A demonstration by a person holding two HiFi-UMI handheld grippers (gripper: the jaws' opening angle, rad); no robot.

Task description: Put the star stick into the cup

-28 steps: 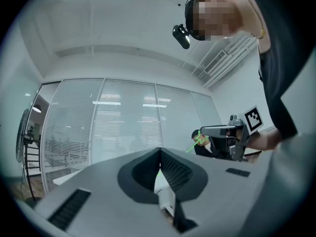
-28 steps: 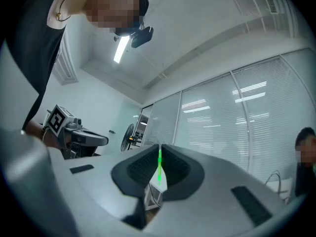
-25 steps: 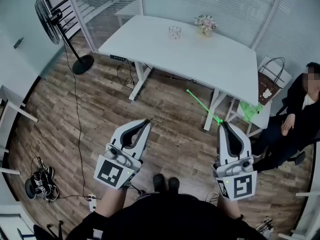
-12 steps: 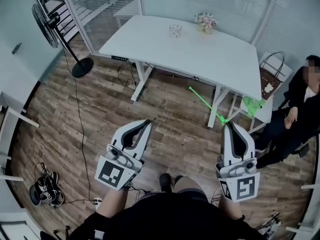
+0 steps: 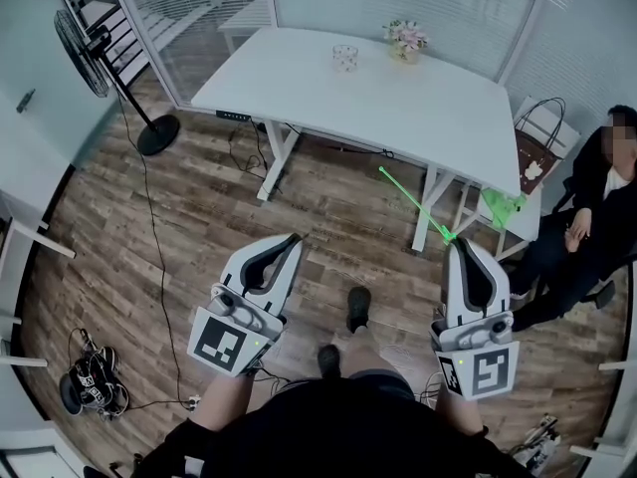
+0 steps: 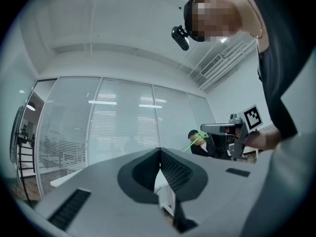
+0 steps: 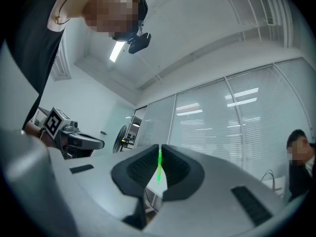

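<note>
- Holding a gripper in each hand, the person stands on the wooden floor (image 5: 199, 217) and faces a white table (image 5: 418, 118). Both tools are stretched out in front and stop well short of it.
- The right gripper (image 5: 455, 245) has its jaws pinched down to a narrow slit on the star stick (image 5: 413, 205). In the right gripper view the thin green shaft sits squeezed between the dark ribbed pads (image 7: 143, 169).
- From those jaw tips the stick juts forward and to the left, towards the table. Its far end hangs over the floor just in front of the table legs, and it touches nothing but the jaws.
- The left gripper (image 5: 292, 239) carries nothing. Its jaws are pressed together tip to tip, and the left gripper view shows only the room beyond them.
- The cup (image 5: 345, 59), clear glass by the look of it, stands upright on the far part of the table, well apart from the stick. A small bunch of flowers (image 5: 405, 40) sits near it on the right.
- A seated person (image 5: 597, 217) in dark clothes is off to the right, with a bag (image 5: 537, 162) by the table's end.
- A fan (image 5: 85, 43) on a stand is at the far left.
- One shoe (image 5: 358, 307) of the person holding the tools is stepped forward between the two grippers.
</note>
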